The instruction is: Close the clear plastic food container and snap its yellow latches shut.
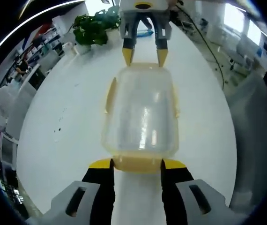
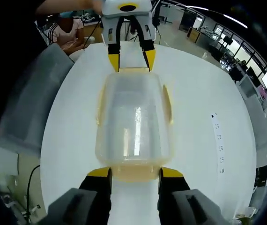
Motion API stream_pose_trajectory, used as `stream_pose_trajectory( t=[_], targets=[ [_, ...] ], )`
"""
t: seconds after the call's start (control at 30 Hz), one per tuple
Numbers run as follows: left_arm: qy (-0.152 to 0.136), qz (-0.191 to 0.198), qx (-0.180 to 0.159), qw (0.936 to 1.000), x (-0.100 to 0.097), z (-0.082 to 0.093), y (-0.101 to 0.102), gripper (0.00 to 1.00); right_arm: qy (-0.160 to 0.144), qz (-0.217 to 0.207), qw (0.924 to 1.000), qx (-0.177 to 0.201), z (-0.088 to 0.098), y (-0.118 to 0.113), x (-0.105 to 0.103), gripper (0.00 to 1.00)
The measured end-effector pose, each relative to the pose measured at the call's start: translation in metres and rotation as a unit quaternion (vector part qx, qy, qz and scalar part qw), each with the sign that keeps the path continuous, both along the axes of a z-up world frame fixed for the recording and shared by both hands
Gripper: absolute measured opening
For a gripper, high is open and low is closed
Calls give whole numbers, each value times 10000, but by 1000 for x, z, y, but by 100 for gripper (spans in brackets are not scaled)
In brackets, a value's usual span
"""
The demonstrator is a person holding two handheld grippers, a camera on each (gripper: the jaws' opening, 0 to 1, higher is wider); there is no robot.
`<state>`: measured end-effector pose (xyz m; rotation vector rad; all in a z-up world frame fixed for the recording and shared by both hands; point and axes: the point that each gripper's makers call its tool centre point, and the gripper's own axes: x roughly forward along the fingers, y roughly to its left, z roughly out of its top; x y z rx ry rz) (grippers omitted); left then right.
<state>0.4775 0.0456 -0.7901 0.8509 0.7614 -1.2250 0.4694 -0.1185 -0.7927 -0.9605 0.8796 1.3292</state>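
Left tool (image 1: 137, 163) and right tool (image 2: 134, 172) face each other across the clear rectangular plastic food container (image 1: 142, 115) mid white round bench (image 1: 68, 136), jaws apart, straddling opposite yellow end latches (image 1: 138, 164) — probably to brace it while pressing both shut.

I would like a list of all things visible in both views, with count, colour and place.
container: 1, clear with yellow latches, middle of the table, between both grippers
table: 1, white, round, under the container
plant: 1, green, far table edge in the left gripper view
bin: 1, grey translucent, beside the table in the right gripper view
person: 1, seated behind the table
left gripper: black with yellow tips, at one end latch
right gripper: same colours, at the opposite end latch
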Motion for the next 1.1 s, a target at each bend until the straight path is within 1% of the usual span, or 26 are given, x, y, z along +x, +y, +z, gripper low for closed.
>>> stream_pose_trajectory(
  t=[0.1, 0.27, 0.37, 0.5, 0.57, 0.67, 0.77, 0.9, 1.03, 1.1],
  targets=[
    [-30, 2, 31, 10000, 1, -2, -2, 35, 14, -23, 10000, -41, -2, -2, -1, 36],
    [45, 48, -36, 10000, -1, -3, -7, 35, 29, 1, 9999, -121, -2, -7, -1, 36],
    [80, 65, -100, 9999, -2, -4, -11, 35, 72, 15, 9999, -140, -6, -13, -2, 36],
    [121, 96, -15, 9999, -3, -12, -13, 35, 141, 23, 9998, -169, -12, -13, -2, 36],
    [165, 108, -51, 9998, -4, -15, -14, 35, 146, 52, 9996, -249, -17, -15, -3, 36],
    [203, 124, -59, 9997, -5, -18, -15, 35, 190, 34, 9995, -265, -21, -16, -3, 36],
    [188, 109, -21, 9998, -5, -21, -15, 35, 235, 21, 9994, -260, -25, -16, -4, 36],
    [224, 112, -35, 9997, -4, -24, -18, 35, 277, 31, 9990, -346, -34, -20, -3, 36],
    [234, 93, 11, 9997, -4, -31, -18, 35, 358, 36, 9988, -321, -35, -19, -4, 36],
    [310, 140, -97, 9994, -2, -31, -18, 35, 334, 83, 9988, -339, -36, -20, -2, 36]
  ],
)
